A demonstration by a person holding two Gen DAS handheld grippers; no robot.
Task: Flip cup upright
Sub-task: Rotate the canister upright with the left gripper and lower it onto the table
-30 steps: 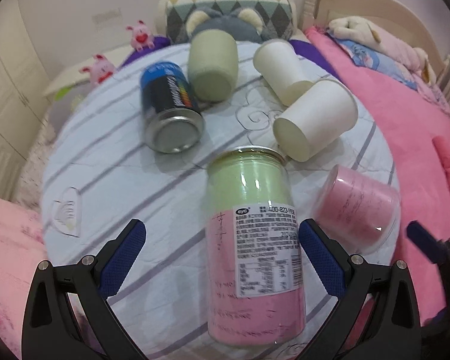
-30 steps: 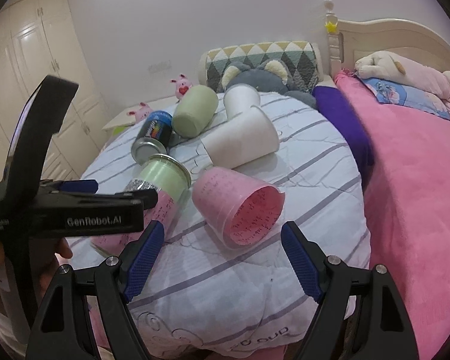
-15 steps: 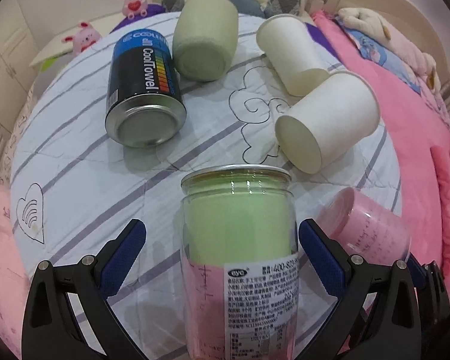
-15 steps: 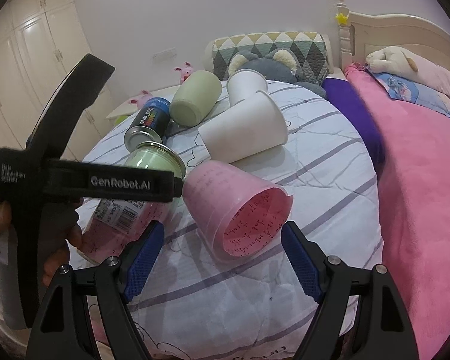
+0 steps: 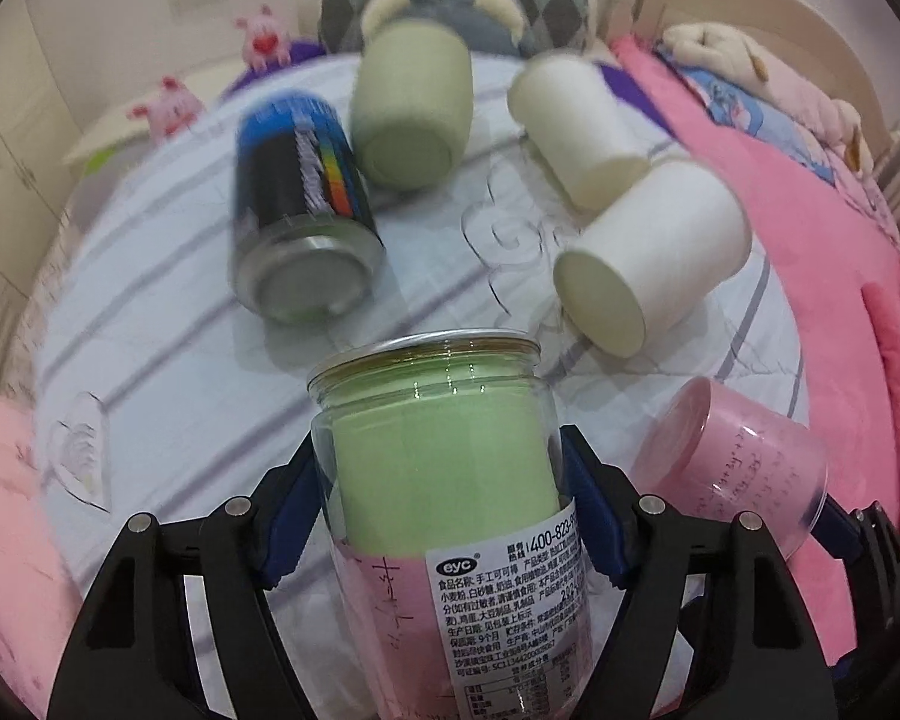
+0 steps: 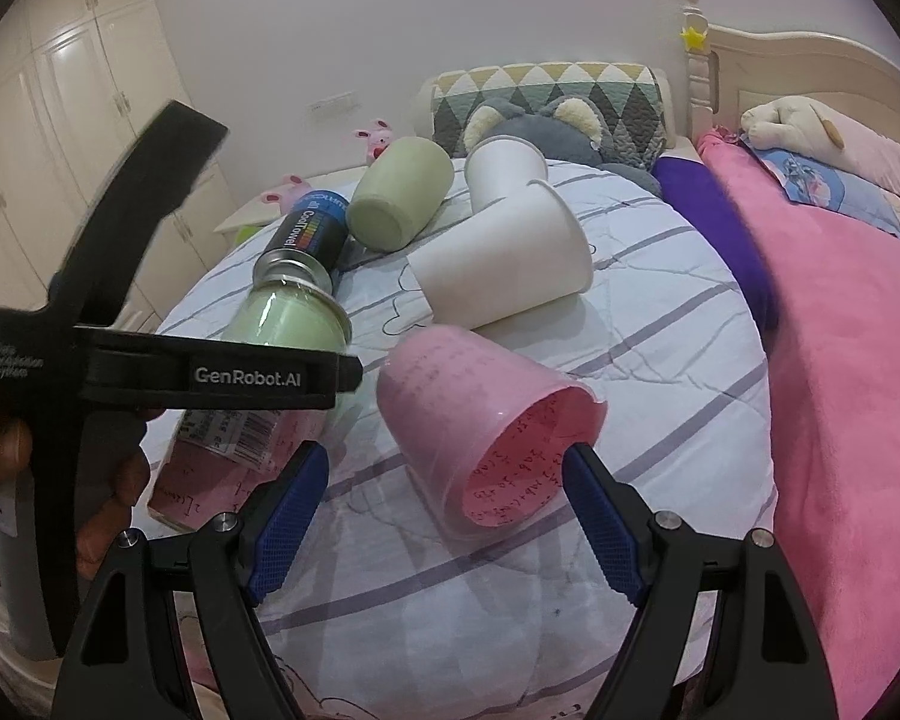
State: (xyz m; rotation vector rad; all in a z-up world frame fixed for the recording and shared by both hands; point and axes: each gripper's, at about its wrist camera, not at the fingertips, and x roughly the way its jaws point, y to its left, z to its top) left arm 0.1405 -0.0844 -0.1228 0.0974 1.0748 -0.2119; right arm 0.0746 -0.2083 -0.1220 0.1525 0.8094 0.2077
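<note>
A clear plastic can with green and pink filling (image 5: pixel 450 510) lies on its side on the round table; my left gripper (image 5: pixel 444 510) is shut on its body, blue pads pressed on both sides. It also shows in the right wrist view (image 6: pixel 270 360), with the left gripper (image 6: pixel 210 378) across it. A pink cup (image 6: pixel 486 438) lies on its side, mouth toward me. My right gripper (image 6: pixel 438 516) is open, its fingers either side of the cup's mouth, not touching. The pink cup also shows in the left wrist view (image 5: pixel 732 468).
On the round table with a striped white cloth (image 5: pixel 168 372) lie a blue can (image 5: pixel 300 222), a green cup (image 5: pixel 411 114) and two white paper cups (image 5: pixel 654 258) (image 5: pixel 582 120). A pink bed (image 6: pixel 840 360) lies to the right. Plush toys and a pillow sit behind.
My left gripper has closed onto the green and pink can, which was between open fingers before. My right gripper has moved closer to the pink cup's mouth.
</note>
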